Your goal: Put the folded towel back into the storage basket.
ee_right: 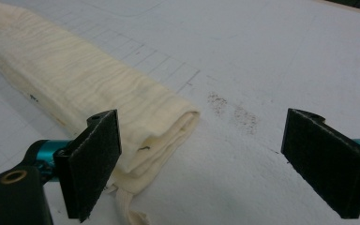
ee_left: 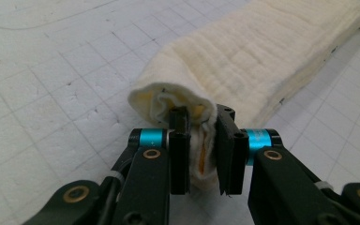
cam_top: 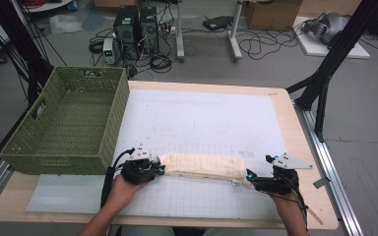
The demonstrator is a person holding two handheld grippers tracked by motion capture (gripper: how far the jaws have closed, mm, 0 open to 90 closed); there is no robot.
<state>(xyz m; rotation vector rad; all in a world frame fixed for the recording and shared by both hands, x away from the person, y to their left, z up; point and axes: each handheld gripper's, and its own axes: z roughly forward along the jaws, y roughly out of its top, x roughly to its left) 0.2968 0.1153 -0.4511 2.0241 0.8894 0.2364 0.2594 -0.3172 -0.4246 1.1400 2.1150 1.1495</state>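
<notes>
Grasping is half done: left tongs (ee_left: 200, 150) pinch the folded cloth (cam_top: 202, 166) end on the worktop (cam_top: 202, 118); right tongs (ee_right: 225, 164), spread, must close on the end just beside them.

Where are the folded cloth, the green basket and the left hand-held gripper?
folded cloth (cam_top: 204, 166), high view, middle of its top.
green basket (cam_top: 112, 123), high view, right wall.
left hand-held gripper (ee_left: 201, 140), left gripper view, between its fingertips.

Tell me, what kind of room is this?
Likely a research lab or workshop: computer towers and loose cables sit on the floor, black frame legs stand around, and a gridded mat covers the table.
</notes>
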